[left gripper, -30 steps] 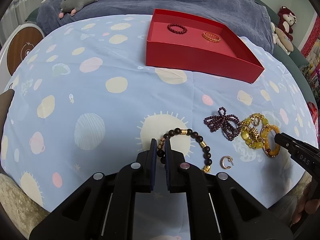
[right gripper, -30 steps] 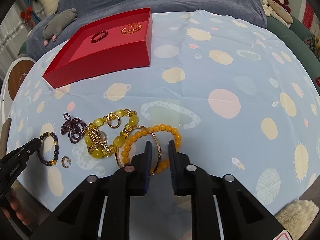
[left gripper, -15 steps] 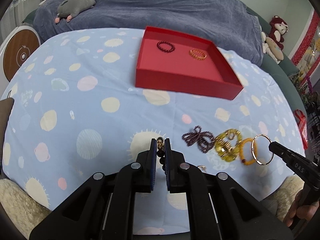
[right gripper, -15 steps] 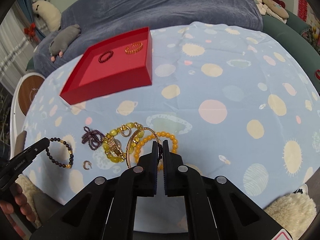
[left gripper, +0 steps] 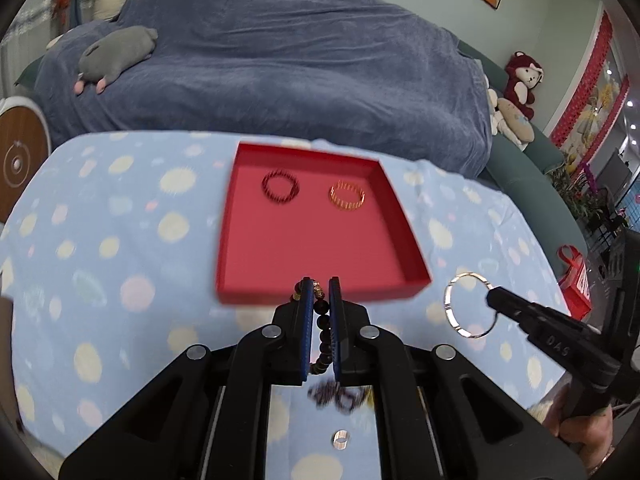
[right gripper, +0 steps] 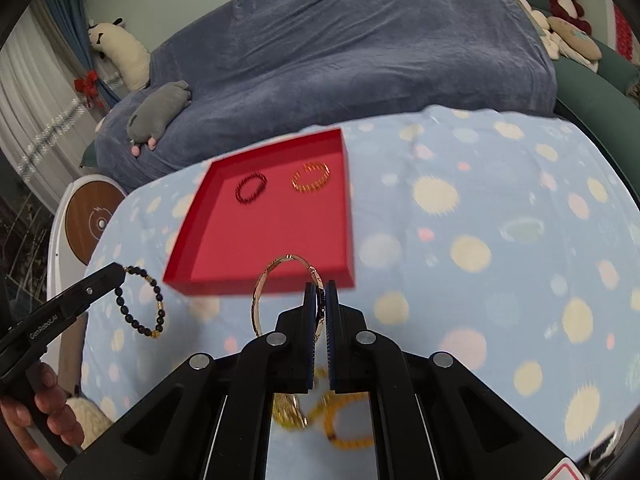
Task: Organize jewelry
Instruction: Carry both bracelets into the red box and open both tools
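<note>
Between the blue-padded fingers of the left tongs [left gripper: 319, 292], in the left wrist view, a dark beaded bracelet with gold spacer beads [left gripper: 322, 330] is pinched edge-on, its ring standing upright and running lengthwise along the fingers toward the camera. These tongs are raised above the light blue planet-print cloth surface [left gripper: 120, 240] and aim forward at the near wall of the shallow red square tray [left gripper: 320, 248]. On the tray floor, toward its far wall, lie a dark red beaded ring-shaped bracelet [left gripper: 280, 186] and, to its right and apart from it, an orange-gold coil bracelet [left gripper: 347, 196], both flat. At right the right tongs [left gripper: 493, 299] reach in from the lower right, closed on a thin metal bangle [left gripper: 469, 305] that stands upright, its open face toward the camera. Below the left fingers blurred jewellery and a small hoop earring [left gripper: 341, 439] rest on the cloth.

From the right wrist view, the right tongs [right gripper: 319, 290] clamp the rose-gold bangle [right gripper: 276, 288] at its right side; the hoop stands upright and leans left, just before the tray's [right gripper: 264, 240] near wall. At left the left tongs [right gripper: 117, 270] come in from the lower left, gripping the beaded bracelet [right gripper: 140, 300] at its top so it hangs as an open ring. Yellow bead bracelets [right gripper: 344, 424] lie blurred on the cloth beneath.
</note>
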Demonstrator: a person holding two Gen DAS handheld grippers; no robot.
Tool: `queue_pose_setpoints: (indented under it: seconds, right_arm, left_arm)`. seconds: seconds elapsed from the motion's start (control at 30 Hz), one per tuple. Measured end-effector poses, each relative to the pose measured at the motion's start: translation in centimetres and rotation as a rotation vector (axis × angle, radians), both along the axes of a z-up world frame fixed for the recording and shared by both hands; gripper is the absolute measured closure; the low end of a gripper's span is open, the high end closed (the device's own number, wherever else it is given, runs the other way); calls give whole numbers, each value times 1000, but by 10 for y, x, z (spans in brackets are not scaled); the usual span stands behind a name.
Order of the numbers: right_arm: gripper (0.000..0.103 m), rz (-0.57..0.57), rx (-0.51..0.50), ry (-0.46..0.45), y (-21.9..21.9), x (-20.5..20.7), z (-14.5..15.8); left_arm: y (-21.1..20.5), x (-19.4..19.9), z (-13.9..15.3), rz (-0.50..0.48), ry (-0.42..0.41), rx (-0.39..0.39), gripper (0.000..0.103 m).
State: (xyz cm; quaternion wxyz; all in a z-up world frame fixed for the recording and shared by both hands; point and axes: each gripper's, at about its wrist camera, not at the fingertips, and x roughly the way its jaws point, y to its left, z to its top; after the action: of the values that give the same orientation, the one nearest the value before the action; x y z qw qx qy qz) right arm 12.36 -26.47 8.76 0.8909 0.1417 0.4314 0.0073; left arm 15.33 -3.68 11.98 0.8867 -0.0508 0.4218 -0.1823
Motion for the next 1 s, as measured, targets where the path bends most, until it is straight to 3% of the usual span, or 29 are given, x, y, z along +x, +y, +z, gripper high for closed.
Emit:
queue_pose_setpoints:
  seconds: [0.27, 0.53, 0.63, 0.7, 0.73, 1.0]
  right_arm:
    - [99, 44, -23, 17, 16, 106, -16]
    - [98, 70, -52, 96, 26, 161, -60]
    - [87, 60, -91, 97, 28, 161, -62]
    - [67, 47, -94, 74, 25, 154, -57]
    - [64, 39, -92, 63, 23, 150, -54]
    - [62, 1, -81, 27, 6, 89, -31]
  left_arm:
    - [-17, 96, -16, 17, 10, 8, 95]
    - [-18, 145, -60, 46, 81, 5, 95]
    - [-14, 147, -69, 65, 91, 14, 90]
    - [-9, 141, -67, 82, 69, 27, 64]
    - [-5, 135, -65, 94, 51, 34, 58]
    - [21, 84, -49, 111, 12, 59, 54]
